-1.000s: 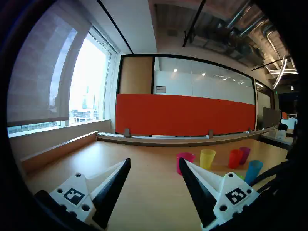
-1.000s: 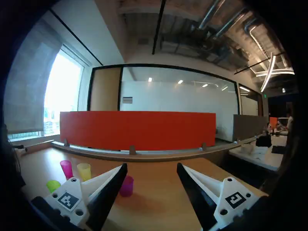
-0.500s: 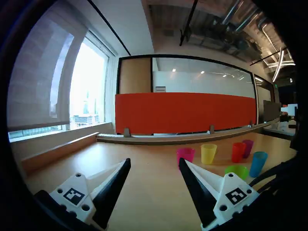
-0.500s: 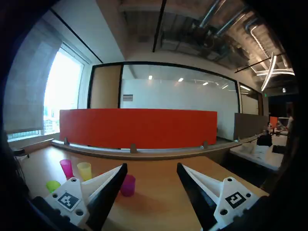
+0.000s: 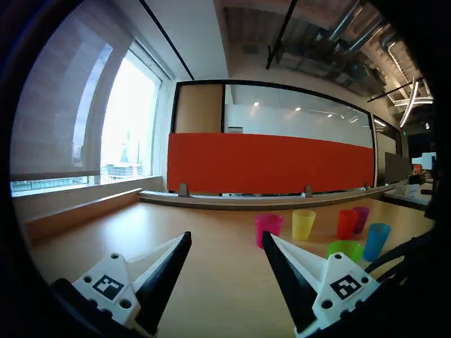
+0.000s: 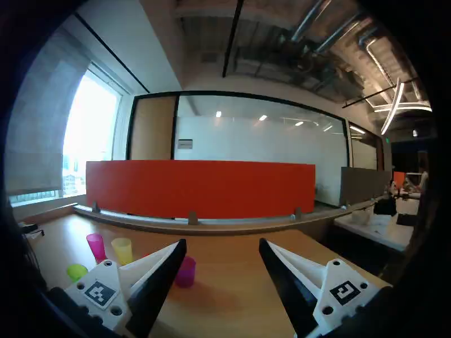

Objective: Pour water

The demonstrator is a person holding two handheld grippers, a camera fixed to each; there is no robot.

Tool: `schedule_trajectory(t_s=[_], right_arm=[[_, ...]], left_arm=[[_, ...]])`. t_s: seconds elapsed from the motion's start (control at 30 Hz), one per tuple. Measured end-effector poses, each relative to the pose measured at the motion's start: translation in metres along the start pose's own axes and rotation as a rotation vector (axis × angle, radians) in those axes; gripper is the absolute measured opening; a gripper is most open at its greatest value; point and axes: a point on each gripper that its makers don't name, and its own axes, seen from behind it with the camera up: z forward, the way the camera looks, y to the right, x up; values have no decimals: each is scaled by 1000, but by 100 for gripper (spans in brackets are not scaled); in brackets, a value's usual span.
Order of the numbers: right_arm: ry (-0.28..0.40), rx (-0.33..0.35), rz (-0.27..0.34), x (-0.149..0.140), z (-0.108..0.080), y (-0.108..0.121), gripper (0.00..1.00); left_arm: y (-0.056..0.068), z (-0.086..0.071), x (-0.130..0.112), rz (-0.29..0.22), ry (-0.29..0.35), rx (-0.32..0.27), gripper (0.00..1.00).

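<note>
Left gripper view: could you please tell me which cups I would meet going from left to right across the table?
Pink cup, yellow cup, red cup, purple cup, blue cup. The green cup lies in front of the red and purple ones, so it is left out.

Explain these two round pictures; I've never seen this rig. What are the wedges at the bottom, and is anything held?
Each picture comes from a camera riding on a hand-held two-finger gripper, looking along its fingers. The wedges are those fingers: the left gripper in one view, the right gripper in the other. Both stand open, holding nothing. On the wooden table stand plastic cups: pink cup, yellow cup, red cup, purple cup, blue cup and green cup. Whether any holds water cannot be seen.
</note>
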Motion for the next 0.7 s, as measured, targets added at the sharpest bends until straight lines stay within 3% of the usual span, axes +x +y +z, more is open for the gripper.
schedule_trajectory(t_s=[0.7], right_arm=[[5,-4,0,6,1,-2,100]], left_arm=[[-2,1,-5,36,-5,9,93]])
